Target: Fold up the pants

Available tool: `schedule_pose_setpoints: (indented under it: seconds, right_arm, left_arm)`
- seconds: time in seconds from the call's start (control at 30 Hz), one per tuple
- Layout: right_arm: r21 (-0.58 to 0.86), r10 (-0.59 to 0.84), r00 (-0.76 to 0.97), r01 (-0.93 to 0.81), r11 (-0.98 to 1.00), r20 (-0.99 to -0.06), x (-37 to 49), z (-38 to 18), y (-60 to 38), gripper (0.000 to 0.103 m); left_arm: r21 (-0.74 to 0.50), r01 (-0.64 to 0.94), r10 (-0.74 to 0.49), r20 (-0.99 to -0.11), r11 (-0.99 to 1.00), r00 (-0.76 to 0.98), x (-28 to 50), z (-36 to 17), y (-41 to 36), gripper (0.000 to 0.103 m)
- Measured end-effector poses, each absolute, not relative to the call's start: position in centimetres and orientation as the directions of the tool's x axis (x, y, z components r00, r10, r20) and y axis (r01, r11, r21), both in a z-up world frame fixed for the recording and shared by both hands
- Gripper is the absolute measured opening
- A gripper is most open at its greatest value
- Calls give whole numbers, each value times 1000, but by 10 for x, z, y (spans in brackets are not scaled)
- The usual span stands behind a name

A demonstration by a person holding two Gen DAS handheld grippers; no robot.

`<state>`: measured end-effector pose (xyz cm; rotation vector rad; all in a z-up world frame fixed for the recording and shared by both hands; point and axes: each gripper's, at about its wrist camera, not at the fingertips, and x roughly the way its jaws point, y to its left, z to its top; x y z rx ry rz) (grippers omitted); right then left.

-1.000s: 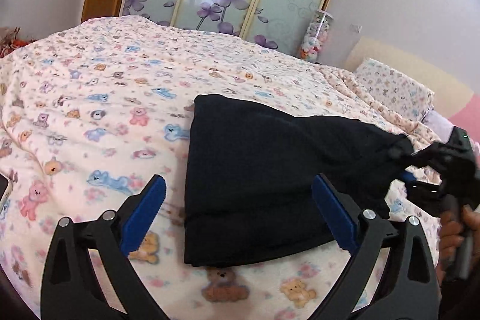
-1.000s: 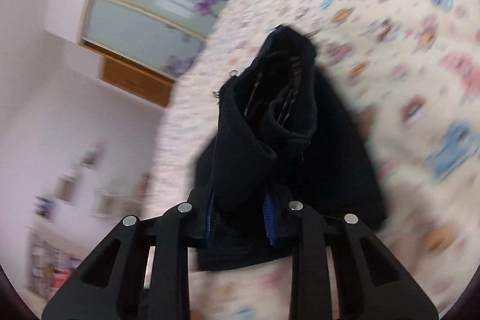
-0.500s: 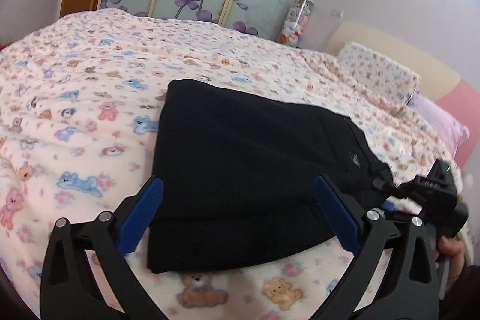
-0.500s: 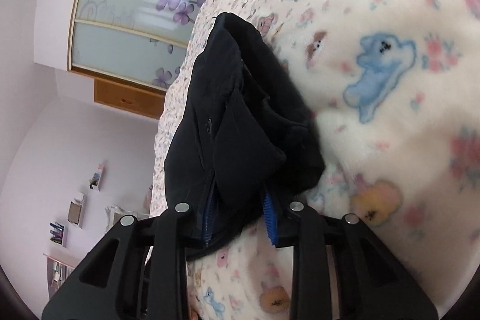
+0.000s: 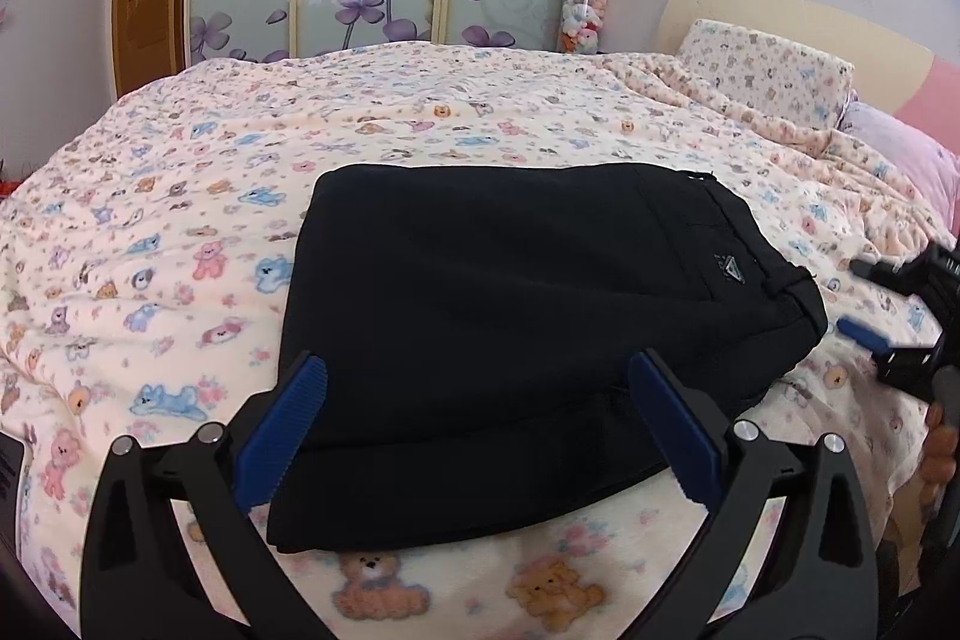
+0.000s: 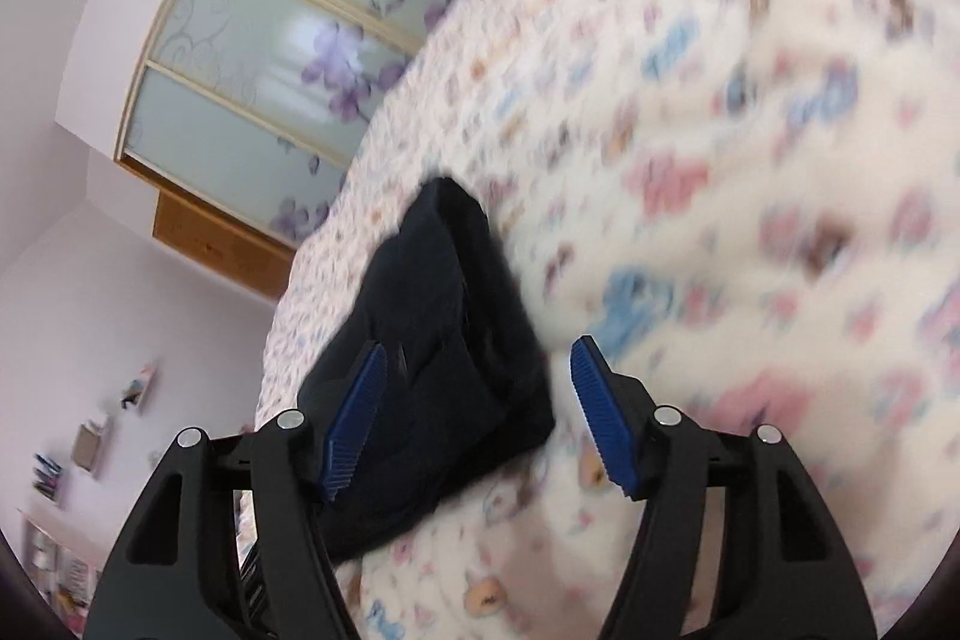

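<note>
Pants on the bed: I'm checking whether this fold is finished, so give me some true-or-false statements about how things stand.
1. The pants lie folded on the blanket. True.
2. The right gripper is clamped on the pants. False: its jaws are opening, and the blue pads stand clear of the cloth between them.
3. The left gripper is open, with nothing pinched. True.
4. The pants are pale blue. False: they are black.
5. A clear tube of soft toys stands beyond the bed. True.
6. The pants hang off the edge of the bed. False: they lie flat on top of it, with blanket showing around them.
</note>
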<state>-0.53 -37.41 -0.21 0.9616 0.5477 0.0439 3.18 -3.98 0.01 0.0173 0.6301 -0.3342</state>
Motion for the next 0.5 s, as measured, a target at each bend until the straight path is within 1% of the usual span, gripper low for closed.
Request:
schedule_pose_setpoints:
  seconds: [0.03,0.1,0.17,0.2,0.23,0.3,0.37,0.4,0.43,0.47,0.5]
  right_arm:
    - [792,295,864,173,585,-407,-2,2,-372,66]
    - [811,379,853,86,578,-360,10,12,-363,66]
    - [813,425,838,36,581,-341,16,15,-359,66]
    - [810,443,831,16,586,-337,19,19,-355,66]
    - [804,465,818,-4,594,-339,26,21,-348,66]
    - [802,499,797,-29,596,-342,34,23,-333,66]
    - [798,527,771,-42,602,-357,37,22,-322,66]
    - [793,537,753,-34,609,-380,40,16,-317,67]
    - [782,538,728,-4,624,-426,46,5,-311,68]
    - [766,536,703,21,642,-468,49,-8,-306,67]
    - [765,546,688,21,644,-479,50,-22,-301,66]
  left_arm:
    - [-100,317,-315,-574,943,756,32,2,-39,101]
    - [-205,363,-415,-536,909,735,35,11,-35,101]
    - [-360,428,-559,-502,829,660,45,18,-35,101]
    - [-410,451,-608,-497,793,619,52,19,-38,101]
    - [-428,458,-626,-500,779,599,55,18,-41,101]
    - [-433,452,-625,-526,780,576,66,14,-50,101]
    - [-421,416,-592,-559,806,581,78,4,-51,101]
    - [-421,389,-573,-577,819,582,83,-3,-48,101]
    - [-424,356,-553,-600,833,578,88,-13,-43,101]
    - [-419,339,-538,-617,842,574,91,-22,-40,101]
    - [-413,344,-537,-623,844,569,92,-31,-37,101]
